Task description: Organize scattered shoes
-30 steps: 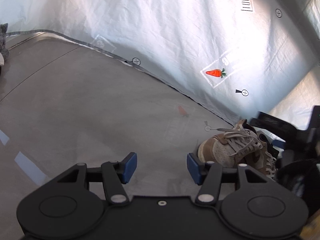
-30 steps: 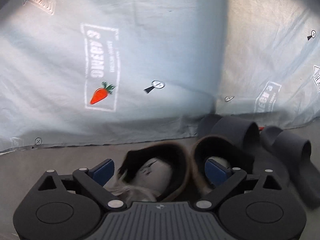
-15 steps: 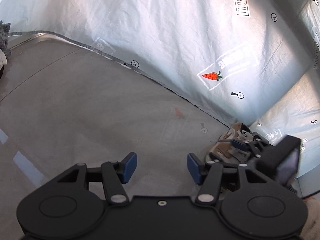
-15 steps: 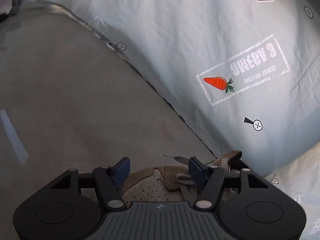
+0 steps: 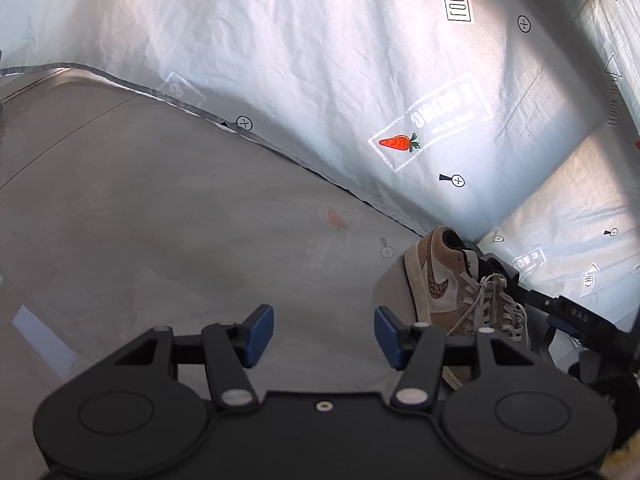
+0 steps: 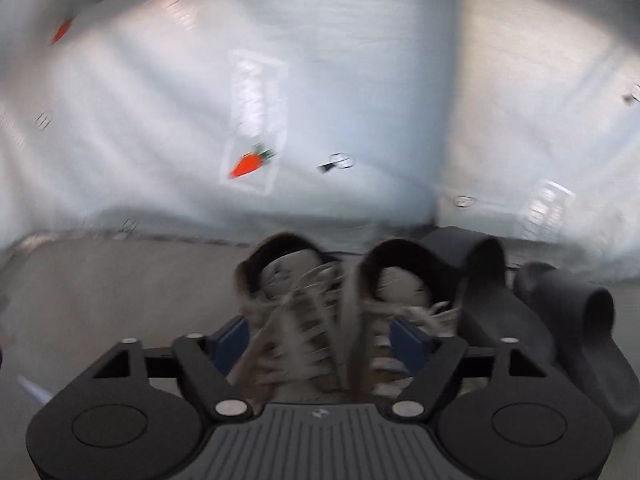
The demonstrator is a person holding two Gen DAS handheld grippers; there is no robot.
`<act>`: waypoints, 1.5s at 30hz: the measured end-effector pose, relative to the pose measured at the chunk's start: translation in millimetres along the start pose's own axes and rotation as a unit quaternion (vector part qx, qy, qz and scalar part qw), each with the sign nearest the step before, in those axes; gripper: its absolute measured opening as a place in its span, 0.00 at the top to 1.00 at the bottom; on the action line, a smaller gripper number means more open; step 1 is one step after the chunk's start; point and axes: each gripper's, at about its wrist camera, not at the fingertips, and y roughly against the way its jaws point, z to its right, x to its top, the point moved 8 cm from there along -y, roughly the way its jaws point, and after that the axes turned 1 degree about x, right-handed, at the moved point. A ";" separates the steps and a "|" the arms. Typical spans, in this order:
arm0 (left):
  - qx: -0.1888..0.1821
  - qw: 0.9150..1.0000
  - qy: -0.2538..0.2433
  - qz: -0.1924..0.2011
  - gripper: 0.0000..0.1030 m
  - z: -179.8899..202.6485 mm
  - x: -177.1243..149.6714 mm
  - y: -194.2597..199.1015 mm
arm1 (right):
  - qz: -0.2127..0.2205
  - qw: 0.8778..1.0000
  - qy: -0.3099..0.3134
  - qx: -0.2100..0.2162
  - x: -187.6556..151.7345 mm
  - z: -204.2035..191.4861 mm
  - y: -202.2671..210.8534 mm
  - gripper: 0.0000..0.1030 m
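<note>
Right gripper (image 6: pixel 322 340): jaws are opening, standing wide over the laces of the tan sneaker pair (image 6: pixel 340 300); the blue pads are not pressing on either shoe. Half a second ago this gripper was carrying one sneaker over open floor; that shoe is now sitting beside its mate, heels toward the sheet-covered wall (image 6: pixel 320 80). Judgement: the sneakers are paired, and this step is finishing.

Just right of the pair, two dark slides (image 6: pixel 560 308) are lying side by side in the corner.

Left gripper (image 5: pixel 323 334): fingers are standing half apart, holding nothing, hovering tilted down over bare grey floor (image 5: pixel 160 220). The near sneaker is showing to its right, by the wall's foot.
</note>
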 end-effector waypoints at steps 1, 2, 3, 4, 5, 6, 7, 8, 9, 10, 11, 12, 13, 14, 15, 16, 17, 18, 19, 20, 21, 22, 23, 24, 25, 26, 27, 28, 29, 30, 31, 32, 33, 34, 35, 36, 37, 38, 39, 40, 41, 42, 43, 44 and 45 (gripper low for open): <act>-0.002 1.000 -0.001 0.001 0.45 1.2 0.7 0.9 | -0.002 1.000 -0.022 -0.006 2.4 16.6 -8.8 0.12; -0.002 1.000 -0.003 0.002 0.45 2.0 1.4 2.0 | -0.011 0.998 -0.056 0.000 -0.5 32.1 -19.6 0.12; -0.003 1.000 -0.006 0.003 0.45 3.2 2.0 3.6 | -0.024 0.995 -0.096 0.011 -5.6 47.1 -31.3 0.12; -0.003 1.000 -0.008 0.004 0.45 3.7 1.9 4.6 | -0.037 0.990 -0.135 0.022 -10.5 61.9 -42.8 0.13; -0.002 1.000 -0.008 0.004 0.45 3.9 1.5 5.2 | -0.050 0.983 -0.174 0.033 -15.2 76.6 -54.2 0.14; -0.001 1.000 -0.008 0.004 0.44 4.1 1.0 5.7 | -0.057 0.977 -0.201 0.054 -19.5 80.7 -61.5 0.15; 0.000 1.000 -0.007 0.003 0.44 4.1 0.4 5.1 | -0.062 0.970 -0.221 0.079 -23.5 80.4 -66.7 0.15; 0.001 1.000 -0.005 0.001 0.44 3.9 -0.4 3.9 | -0.062 0.968 -0.228 0.086 -24.6 77.5 -69.0 0.15; 0.002 1.000 -0.004 0.000 0.44 4.1 -0.6 3.0 | -0.061 0.971 -0.216 0.087 -23.8 72.2 -68.1 0.15; 0.001 1.000 -0.004 -0.002 0.44 5.3 -0.7 1.6 | -0.068 0.974 -0.199 0.084 -24.1 66.3 -67.3 0.15; -0.001 1.000 -0.004 -0.003 0.44 6.5 -0.5 0.7 | -0.078 0.977 -0.181 0.079 -25.2 60.5 -67.0 0.15; -0.003 1.000 -0.007 -0.003 0.44 9.8 0.3 -0.4 | -0.091 0.979 -0.171 0.069 -25.4 56.2 -67.2 0.15; -0.007 1.000 -0.010 -0.002 0.44 13.4 1.1 -0.6 | -0.100 0.979 -0.168 0.064 -26.0 50.9 -64.9 0.15; -0.010 1.000 -0.013 -0.001 0.44 15.8 2.0 -0.2 | -0.103 0.978 -0.168 0.066 -26.2 46.7 -62.8 0.15; -0.014 1.000 -0.016 -0.001 0.44 19.5 3.0 0.6 | -0.104 0.977 -0.172 0.070 -27.7 44.9 -58.2 0.15; -0.018 1.000 -0.021 0.000 0.44 24.2 4.3 2.0 | -0.104 0.976 -0.175 0.075 -30.4 42.7 -52.4 0.15; -0.023 0.999 -0.027 0.001 0.44 29.1 5.6 4.2 | -0.103 0.977 -0.170 0.080 -31.9 40.0 -50.0 0.15; -0.027 0.999 -0.033 0.004 0.44 34.1 7.0 6.8 | -0.102 0.978 -0.163 0.084 -32.7 37.1 -48.9 0.15; -0.031 0.999 -0.040 0.007 0.45 39.4 8.3 10.1 | -0.100 0.979 -0.155 0.087 -33.6 34.3 -47.9 0.14; -0.034 0.998 -0.048 0.012 0.44 45.5 9.3 14.6 | -0.100 0.980 -0.151 0.083 -35.2 33.4 -47.6 0.14; -0.038 0.998 -0.056 0.017 0.44 52.0 10.1 19.5 | -0.101 0.981 -0.148 0.076 -37.0 33.3 -47.6 0.14; -0.043 0.997 -0.063 0.022 0.43 58.2 10.4 24.4 | -0.100 0.981 -0.149 0.072 -36.2 34.6 -47.1 0.14; -0.049 0.996 -0.069 0.026 0.42 63.5 9.9 29.0 | -0.085 0.982 -0.155 0.065 -32.7 34.8 -36.6 0.14; -0.054 0.995 -0.078 0.028 0.40 71.4 6.7 34.1 | -0.064 0.983 -0.164 0.055 -28.5 34.5 -21.8 0.13; -0.060 0.994 -0.089 0.029 0.38 80.7 2.3 39.6 | -0.038 0.984 -0.168 0.047 -21.9 32.9 -4.0 0.09; -0.065 0.992 -0.104 0.027 0.38 91.0 -4.3 43.1 | -0.018 0.985 -0.168 0.041 -16.9 31.8 11.7 0.05; -0.069 0.991 -0.116 0.023 0.37 98.9 -10.3 44.2 | -0.003 0.985 -0.167 0.035 -13.2 31.1 25.9 0.01; -0.075 0.989 -0.128 0.017 0.37 108.3 -18.4 44.8 | 0.017 0.986 -0.161 0.026 -6.5 30.6 45.8 0.01; -0.084 0.988 -0.133 0.010 0.37 119.0 -28.4 45.1 | 0.044 0.988 -0.148 0.013 0.1 33.6 78.0 0.01; -0.093 0.987 -0.134 0.003 0.37 129.5 -38.4 45.2 | 0.061 0.989 -0.137 0.001 1.4 38.7 100.9 0.01; -0.102 0.986 -0.135 -0.004 0.37 139.9 -48.5 45.4 | 0.071 0.989 -0.129 -0.010 0.7 44.1 117.9 0.00; -0.113 0.985 -0.133 -0.013 0.37 152.4 -59.8 45.0 | 0.082 0.989 -0.121 -0.021 0.0 49.5 134.9 0.00; -0.123 0.983 -0.135 -0.021 0.37 164.8 -70.5 45.1 | 0.089 0.989 -0.112 -0.033 -1.7 56.7 150.0 0.00; -0.130 0.981 -0.139 -0.027 0.37 176.4 -80.4 45.6 | 0.096 0.989 -0.103 -0.046 -3.8 64.8 164.2 0.00; -0.135 0.979 -0.149 -0.032 0.37 190.3 -91.5 46.4 | 0.098 0.989 -0.091 -0.062 -7.1 74.4 179.4 0.00; -0.138 0.977 -0.161 -0.034 0.37 203.3 -101.6 47.5 | 0.098 0.989 -0.083 -0.072 -10.1 81.9 187.7 0.00; -0.140 0.974 -0.172 -0.035 0.37 215.3 -111.0 48.5 | 0.097 0.989 -0.077 -0.080 -12.8 88.3 193.0 0.00; -0.142 0.973 -0.177 -0.035 0.37 226.9 -120.7 49.3 | 0.092 0.989 -0.073 -0.086 -17.0 97.6 199.7 0.00; -0.142 0.973 -0.180 -0.034 0.37 238.4 -130.6 49.9 | 0.086 0.990 -0.070 -0.091 -21.9 108.2 207.2 0.00; -0.143 0.972 -0.183 -0.032 0.37 249.9 -140.4 50.5 | 0.083 0.990 -0.068 -0.092 -25.0 117.8 212.1 0.00; -0.141 0.973 -0.182 -0.030 0.37 258.1 -147.4 50.6 | 0.082 0.990 -0.066 -0.091 -27.3 126.9 215.8 0.00; -0.134 0.975 -0.176 -0.028 0.37 268.3 -155.2 49.9 | 0.080 0.991 -0.064 -0.091 -29.6 136.1 219.5 0.00; -0.125 0.977 -0.171 -0.022 0.37 280.7 -164.0 49.6 | 0.079 0.991 -0.060 -0.089 -30.9 144.3 222.4 0.00; -0.115 0.979 -0.170 -0.016 0.35 293.3 -172.5 49.7 | 0.077 0.992 -0.055 -0.086 -31.8 152.0 224.9 0.00; -0.112 0.979 -0.170 -0.008 0.29 302.0 -178.0 49.9 | 0.073 0.993 -0.049 -0.085 -33.3 159.7 227.6 0.00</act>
